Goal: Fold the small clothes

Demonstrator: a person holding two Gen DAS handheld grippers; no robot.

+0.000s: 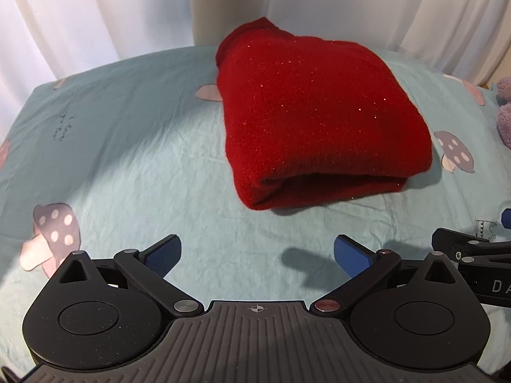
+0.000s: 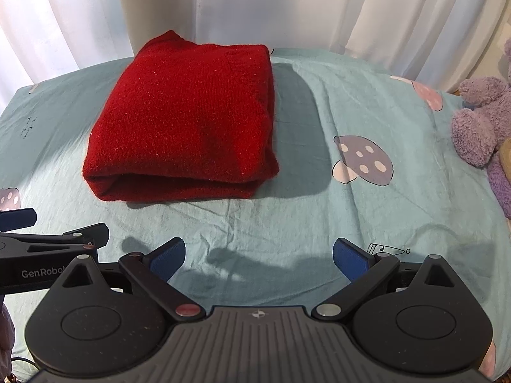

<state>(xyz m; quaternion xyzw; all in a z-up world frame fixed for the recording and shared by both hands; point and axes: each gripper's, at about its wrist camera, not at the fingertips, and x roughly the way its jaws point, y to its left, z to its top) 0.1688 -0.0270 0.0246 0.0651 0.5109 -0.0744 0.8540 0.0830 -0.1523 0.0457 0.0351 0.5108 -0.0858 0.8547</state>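
A red knitted garment lies folded into a thick rectangle on the light blue mushroom-print sheet; it also shows in the right wrist view. My left gripper is open and empty, a little short of the garment's near folded edge. My right gripper is open and empty, short of the garment and to its right. The two grippers sit side by side: the right one shows at the left wrist view's right edge, the left one at the right wrist view's left edge.
White curtains hang behind the bed's far edge. A purple plush toy lies at the right side of the bed, also at the left wrist view's right edge.
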